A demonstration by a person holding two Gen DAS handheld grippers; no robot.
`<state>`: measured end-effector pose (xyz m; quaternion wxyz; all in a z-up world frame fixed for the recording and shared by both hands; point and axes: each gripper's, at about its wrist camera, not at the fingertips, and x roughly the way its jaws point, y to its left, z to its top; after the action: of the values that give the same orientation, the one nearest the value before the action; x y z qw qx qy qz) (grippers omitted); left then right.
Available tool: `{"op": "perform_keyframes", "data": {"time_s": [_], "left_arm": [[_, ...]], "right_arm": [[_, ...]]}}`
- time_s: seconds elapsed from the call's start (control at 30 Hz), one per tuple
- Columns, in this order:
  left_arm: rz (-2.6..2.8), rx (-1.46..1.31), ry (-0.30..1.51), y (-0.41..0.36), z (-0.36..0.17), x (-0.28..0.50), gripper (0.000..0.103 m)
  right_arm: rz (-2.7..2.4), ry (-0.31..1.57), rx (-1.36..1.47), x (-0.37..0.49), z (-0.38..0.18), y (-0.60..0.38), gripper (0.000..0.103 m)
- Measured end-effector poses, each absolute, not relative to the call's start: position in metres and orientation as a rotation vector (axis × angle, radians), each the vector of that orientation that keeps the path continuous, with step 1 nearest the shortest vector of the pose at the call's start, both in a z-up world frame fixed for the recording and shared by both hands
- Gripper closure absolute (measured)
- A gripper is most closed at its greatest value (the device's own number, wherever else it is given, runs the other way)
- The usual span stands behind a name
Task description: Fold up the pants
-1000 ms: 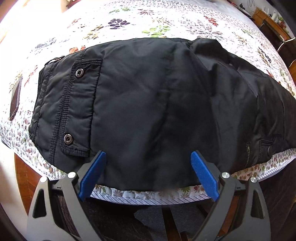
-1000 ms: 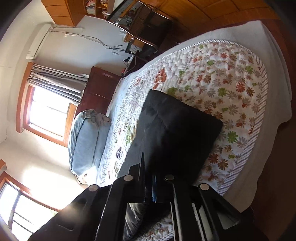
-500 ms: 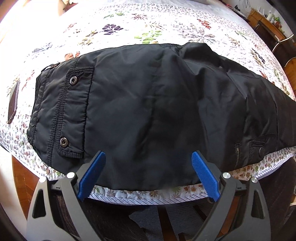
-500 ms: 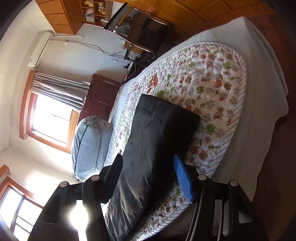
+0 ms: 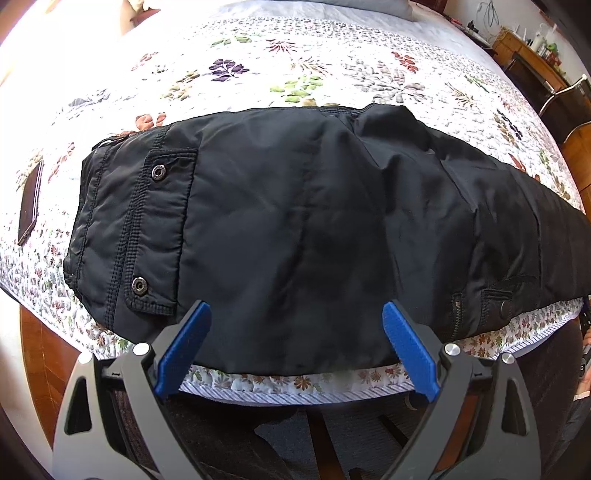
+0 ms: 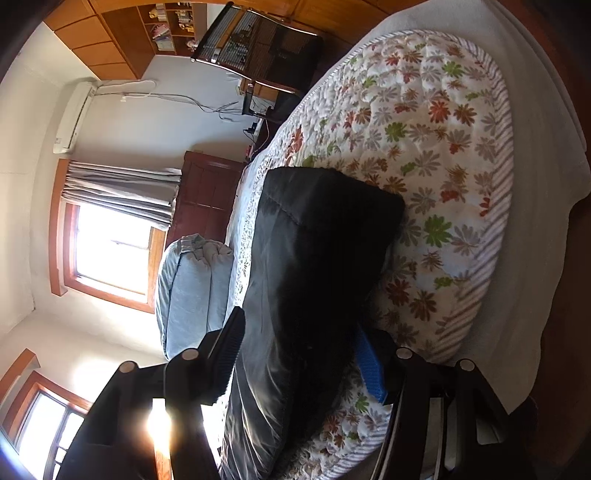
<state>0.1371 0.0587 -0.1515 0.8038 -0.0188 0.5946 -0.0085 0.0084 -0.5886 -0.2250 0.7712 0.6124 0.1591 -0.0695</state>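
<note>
Left wrist view: black padded pants (image 5: 314,229) lie flat across a bed covered by a floral quilt (image 5: 295,55), close to the quilt's near striped edge. The waist end sits at the left, where a flap pocket (image 5: 162,232) carries two metal snaps; the legs run off to the right. A small zipped pocket with a button shows near the lower right edge of the garment. The left gripper (image 5: 295,347) hovers over the near edge of the pants with its blue-padded jaws spread wide, holding nothing. A dark phone (image 5: 31,203) lies on the quilt, apart from the pants, beyond the waist end.

Right wrist view: the same pants (image 6: 306,295) run lengthwise away from the camera, the far leg end resting on the quilt (image 6: 443,147). The right gripper (image 6: 299,354) has its jaws parted, one on each side of the leg, not clamped; whether the pads touch the fabric cannot be told. A folded grey-blue duvet (image 6: 192,295) sits on the bed beside the pants. Behind it are a curtained window (image 6: 110,251), a wall air conditioner (image 6: 72,118) and wooden shelving (image 6: 166,26).
</note>
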Motion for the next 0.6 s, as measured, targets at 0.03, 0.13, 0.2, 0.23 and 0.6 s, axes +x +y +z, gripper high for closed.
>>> {"op": "perform_keyframes", "data": {"time_s": [0.03,0.13,0.2,0.23,0.6], "left_arm": [[-0.014,-0.046,1.278,0.061,-0.153,0.137,0.009],[0.0,-0.061,1.285,0.069,-0.155,0.136,0.009],[0.002,-0.067,1.291,0.071,-0.157,0.136,0.009],[0.004,-0.067,1.293,0.073,-0.158,0.136,0.009],[-0.015,-0.11,1.273,0.079,-0.157,0.129,0.009]], "right_arm": [[-0.141,0.34,1.32,0.011,-0.224,-0.588,0.055],[-0.167,0.353,1.312,0.016,-0.23,-0.591,0.077],[-0.15,0.331,1.342,0.019,-0.233,-0.592,0.084],[-0.152,0.326,1.328,0.02,-0.23,-0.591,0.087],[-0.183,0.346,0.856,0.045,-0.107,-0.533,0.094]]}}
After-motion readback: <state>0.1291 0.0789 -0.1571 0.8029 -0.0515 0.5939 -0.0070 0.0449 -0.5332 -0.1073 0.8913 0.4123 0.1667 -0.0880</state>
